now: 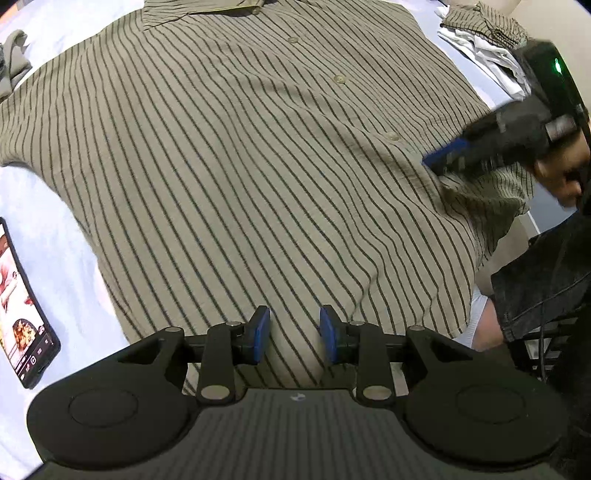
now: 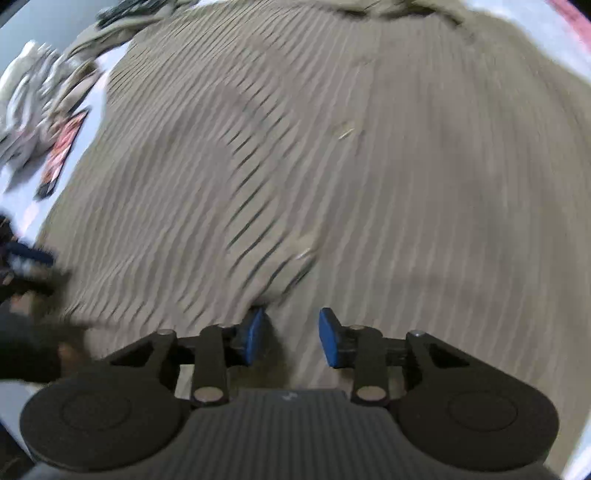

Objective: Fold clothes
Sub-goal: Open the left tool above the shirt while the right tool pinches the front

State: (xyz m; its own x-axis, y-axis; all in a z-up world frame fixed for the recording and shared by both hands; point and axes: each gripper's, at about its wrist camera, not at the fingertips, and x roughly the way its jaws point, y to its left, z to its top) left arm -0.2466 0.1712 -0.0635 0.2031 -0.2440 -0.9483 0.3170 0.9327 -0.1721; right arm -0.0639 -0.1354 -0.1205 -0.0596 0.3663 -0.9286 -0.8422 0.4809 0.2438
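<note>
The left gripper (image 1: 294, 334) has its two blue pads apart, with a clear gap between them, and no cloth is pinched there; only the striped shirt (image 1: 236, 158) is seen through the gap, lying below. It hovers over the hem of the shirt, at about 6 o'clock of the garment in the left wrist view. The right gripper (image 2: 291, 338) is also parted and holds nothing. Its left pad (image 2: 253, 338) stands just at a small raised wrinkle of the fabric, but I cannot tell if it touches, because that view is blurred.

From the left fingers the shirt spreads away toward 12 o'clock, where the collar (image 1: 207, 9) lies. So its long axis, with the row of buttons (image 1: 338, 78), runs from about 6 to 12, a little tilted toward 1 o'clock. The shirt lies flat and open on a pale sheet (image 1: 55, 236). The right gripper appears at 3 o'clock in the left view, over the side edge of the shirt.

I judge the fold is not yet started. The left hand is nearer to the hem, the right hand to the side. A phone (image 1: 22, 306) lies at 8 o'clock, just beside the shirt, and other clothes (image 1: 480, 29) lie at 1 o'clock.
</note>
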